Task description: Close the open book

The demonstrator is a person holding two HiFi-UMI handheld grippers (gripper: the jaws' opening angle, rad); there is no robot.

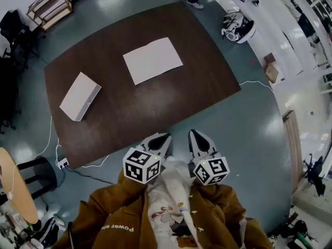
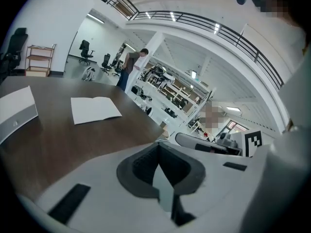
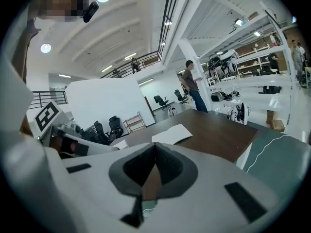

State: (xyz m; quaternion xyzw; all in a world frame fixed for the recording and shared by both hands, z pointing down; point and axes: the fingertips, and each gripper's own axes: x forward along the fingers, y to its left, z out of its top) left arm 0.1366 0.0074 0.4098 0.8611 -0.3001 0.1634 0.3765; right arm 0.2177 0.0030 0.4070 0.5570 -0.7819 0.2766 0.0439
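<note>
Head view looks steeply down on a brown jacket (image 1: 104, 217) at the bottom edge. Both grippers are held close in front of it, side by side over the grey-green floor (image 1: 244, 134) and short of the table (image 1: 202, 87). The left gripper (image 1: 165, 138) has its jaws pressed together with nothing between them. The right gripper (image 1: 193, 134) is likewise clenched and empty, and each gripper's own view shows its dark pads meeting at the tip. A power strip (image 1: 62, 163) lies on the floor by the table's near left corner. On the dark brown tabletop, a white box (image 1: 80, 96) sits toward the left. Farther back, near the middle of the table, the book (image 1: 153, 60) lies open and flat with its white pages up, well apart from the box and from both grippers. Beyond the table's far edge a person (image 2: 131, 67) stands, and a wooden rack (image 1: 49, 5) stands at the far left.
</note>
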